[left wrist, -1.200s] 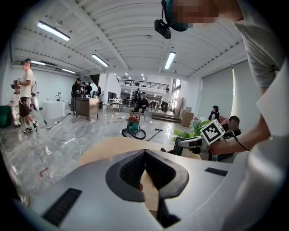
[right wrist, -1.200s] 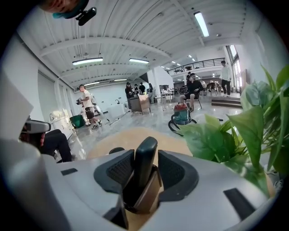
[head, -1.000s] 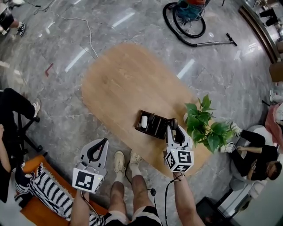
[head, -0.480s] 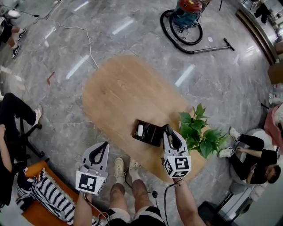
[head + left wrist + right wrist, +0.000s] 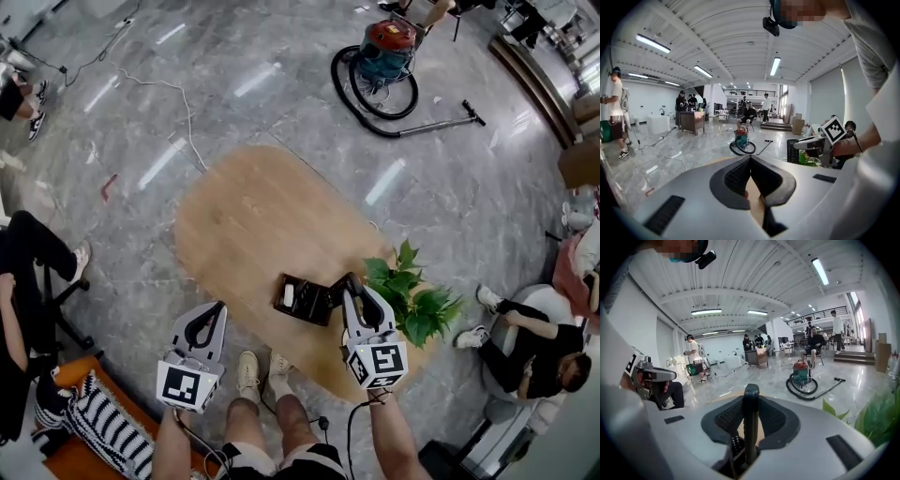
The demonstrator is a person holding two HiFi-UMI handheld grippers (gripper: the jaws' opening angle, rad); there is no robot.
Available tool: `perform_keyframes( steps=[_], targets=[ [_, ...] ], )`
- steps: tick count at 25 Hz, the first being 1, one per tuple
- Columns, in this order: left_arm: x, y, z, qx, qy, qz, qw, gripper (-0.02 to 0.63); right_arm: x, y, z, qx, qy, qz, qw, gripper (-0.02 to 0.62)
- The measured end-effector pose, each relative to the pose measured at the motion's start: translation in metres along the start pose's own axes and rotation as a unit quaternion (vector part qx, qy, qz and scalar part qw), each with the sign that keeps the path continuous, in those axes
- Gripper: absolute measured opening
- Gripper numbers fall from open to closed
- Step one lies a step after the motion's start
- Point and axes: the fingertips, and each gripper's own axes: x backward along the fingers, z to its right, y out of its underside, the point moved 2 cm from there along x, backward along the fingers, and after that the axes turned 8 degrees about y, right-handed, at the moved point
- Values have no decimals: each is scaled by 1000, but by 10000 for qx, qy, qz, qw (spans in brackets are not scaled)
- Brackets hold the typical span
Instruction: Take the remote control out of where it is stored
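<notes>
A black remote control [image 5: 750,437] stands upright between the jaws of my right gripper [image 5: 751,403], which is shut on it after its jaws have just been closing. In the head view the remote [image 5: 337,283] sticks out of the right gripper [image 5: 351,289], above the right end of a black holder [image 5: 314,304] on the oval wooden table [image 5: 253,216]. A white remote [image 5: 288,296] lies in the holder's left part. My left gripper [image 5: 217,309] hangs shut and empty off the table's near edge, its jaw tips [image 5: 750,159] meeting.
A green potted plant [image 5: 408,300] stands just right of the right gripper. A vacuum cleaner [image 5: 384,56] with hose lies on the marble floor beyond the table. People sit at the left and right edges; a striped cushion [image 5: 103,412] lies near left.
The right gripper has risen with the black remote, from the holder's right end to above it. The left gripper has also risen a little. The table now sits lower in the view.
</notes>
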Motion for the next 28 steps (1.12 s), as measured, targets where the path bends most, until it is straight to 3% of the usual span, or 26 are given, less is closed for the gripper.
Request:
perform_keyframes(
  steps=[11,15,20,28],
  targets=[
    [-5,-7,-15,55,-94,103,9999,5,-21,-50,-9,289,-74,427,9986,98],
    [-2,1,-32,45,-75,-3,10000,5,-34,-65,-26,369,-104,585,9976,98],
    [0,-7,-59,21,-26,187,9998,5,-49,-78,-48,516,-91,704,9961,98],
    [15,-13,-107,34,141,260,9996,5,-71,-77,-95,555,55,639,9964,98]
  ],
)
